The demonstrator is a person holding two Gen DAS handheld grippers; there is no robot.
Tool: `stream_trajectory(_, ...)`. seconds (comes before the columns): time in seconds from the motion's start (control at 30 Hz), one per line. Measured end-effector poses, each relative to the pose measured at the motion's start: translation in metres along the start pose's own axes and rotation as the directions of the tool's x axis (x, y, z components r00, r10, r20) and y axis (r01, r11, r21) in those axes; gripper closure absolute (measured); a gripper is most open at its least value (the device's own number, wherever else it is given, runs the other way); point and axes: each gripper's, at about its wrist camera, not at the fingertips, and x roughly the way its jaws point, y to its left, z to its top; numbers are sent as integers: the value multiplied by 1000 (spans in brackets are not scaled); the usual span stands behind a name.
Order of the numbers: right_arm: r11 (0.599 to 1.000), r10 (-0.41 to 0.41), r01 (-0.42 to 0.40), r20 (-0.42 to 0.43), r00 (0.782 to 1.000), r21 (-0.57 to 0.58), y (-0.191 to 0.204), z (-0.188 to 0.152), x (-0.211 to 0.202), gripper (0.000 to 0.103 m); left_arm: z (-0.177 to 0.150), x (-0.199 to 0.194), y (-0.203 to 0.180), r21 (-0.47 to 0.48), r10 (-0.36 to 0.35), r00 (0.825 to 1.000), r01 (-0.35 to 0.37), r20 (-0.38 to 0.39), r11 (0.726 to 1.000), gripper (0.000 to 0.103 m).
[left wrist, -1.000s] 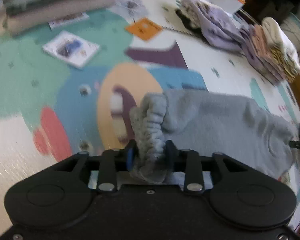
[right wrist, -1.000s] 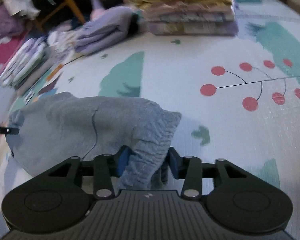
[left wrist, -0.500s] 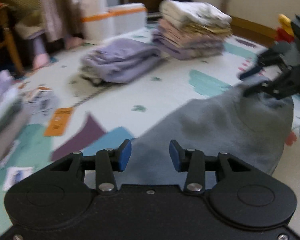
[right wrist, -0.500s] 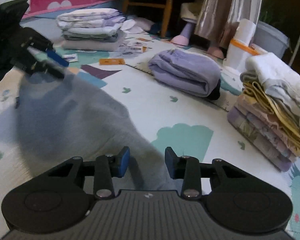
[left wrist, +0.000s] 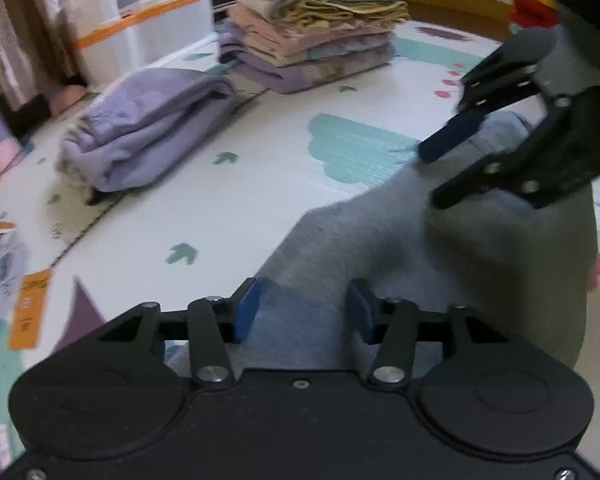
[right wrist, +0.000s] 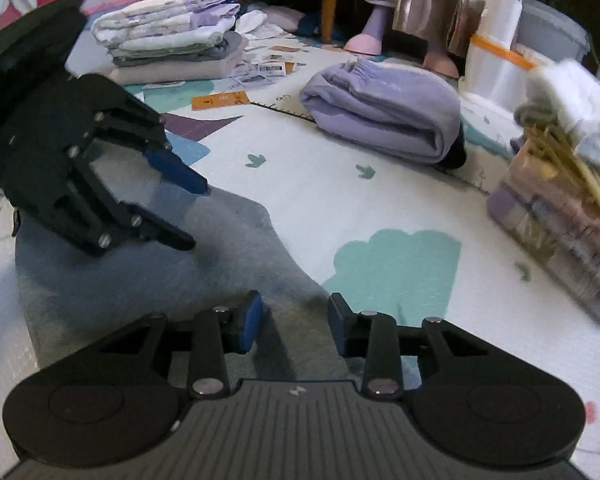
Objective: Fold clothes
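1. Both grippers are no longer pinching the ribbed waistband they clamped a second ago; the garment is now lying released on the mat, and both cameras have swung round to face the folded piles.
2. Soft grey knit garment [left wrist: 480, 264] is lying flat on the pastel-printed foam play mat [left wrist: 260, 184], directly beneath both tools and well apart from the rolled lilac fleece bundle [left wrist: 148, 124].
3. Left gripper [left wrist: 302, 312]: jaws are opening, blue pads standing clear on either side of grey cloth, pressing on nothing. Released.
4. Right gripper [right wrist: 294, 322]: jaws are closing, but a gap is showing between the pads and no fabric is pinched yet; grey cloth is lying below them. Not grasping.
5. Each tool is hovering over the garment on the side away from the lilac bundle; the tall stack of pastel folded clothes [left wrist: 312, 36] is sitting beyond that bundle.
6. Handling judgement: cloth is looking light, limp and thick-knitted; it should be draping and bunching rather than holding shape, with little slip on the pads.
7. Hold points, as judgement: taking the near edge or two corners, one per tool, and pinching a full layer, is looking best for the next fold toward the lilac bundle.
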Motion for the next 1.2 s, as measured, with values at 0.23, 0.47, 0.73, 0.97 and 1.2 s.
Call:
stream_trajectory(0.23, 998, 38, -31, 129, 991, -57, 26, -24, -63, 67, -5, -56, -30, -44, -30, 995, 35, 90, 998, 58)
stream_trajectory(0.47, 995, 97, -97, -3, 995, 28, 34, -52, -33, 66, -32, -23, -37, -110, -53, 999, 53, 5, 993, 46)
stream_trajectory(0.73, 996, 78, -79, 21, 997, 40, 34, -43, -71, 63, -59, -116, -17, -446, 27, 999, -11, 29, 895, 50)
stream_trajectory(0.97, 997, 7, -9, 25, 1000, 74, 2, -56, -82, 62, -132, -184, 56, -820, 146, 988, -117, -41, 560, 49)
stream_trajectory(1.2, 985, -13, 15, -16, 1000, 172, -21, -70, -78, 58, -188, -172, 91, -968, 91, 996, -6, 17, 250, 49)
